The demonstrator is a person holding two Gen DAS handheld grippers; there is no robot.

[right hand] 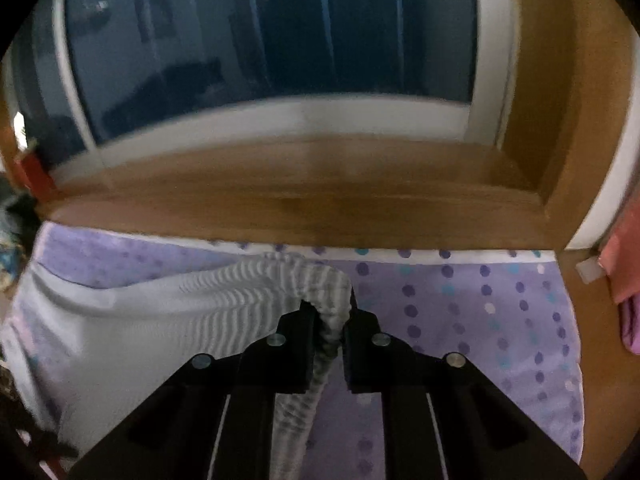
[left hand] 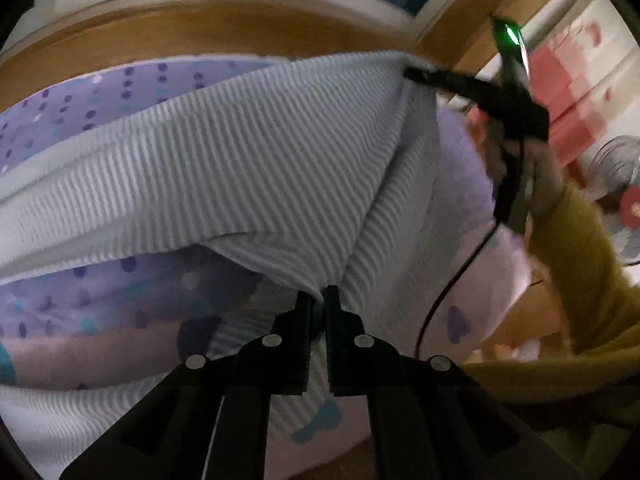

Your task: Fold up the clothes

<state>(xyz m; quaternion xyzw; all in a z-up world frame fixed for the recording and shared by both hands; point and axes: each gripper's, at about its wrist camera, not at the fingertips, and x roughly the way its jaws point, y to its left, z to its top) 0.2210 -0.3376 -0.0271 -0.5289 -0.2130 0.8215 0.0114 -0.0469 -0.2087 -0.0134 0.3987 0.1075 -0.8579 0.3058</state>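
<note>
A white ribbed garment (left hand: 240, 152) hangs stretched in the air above a purple dotted sheet (left hand: 80, 296). My left gripper (left hand: 318, 294) is shut on one bunched corner of the garment. My right gripper (right hand: 330, 312) is shut on another bunched corner of the white garment (right hand: 160, 312), which trails left and down from it. In the left wrist view the right gripper (left hand: 416, 72) shows at the upper right, holding the far corner, with a hand and a mustard-yellow sleeve (left hand: 576, 260) behind it.
A wooden ledge (right hand: 304, 196) and a dark window (right hand: 260, 40) lie beyond the purple dotted sheet (right hand: 480, 320). Pink fabric (right hand: 624, 264) is at the right edge. Pink boxes (left hand: 568, 80) and a fan (left hand: 616, 176) are at the right.
</note>
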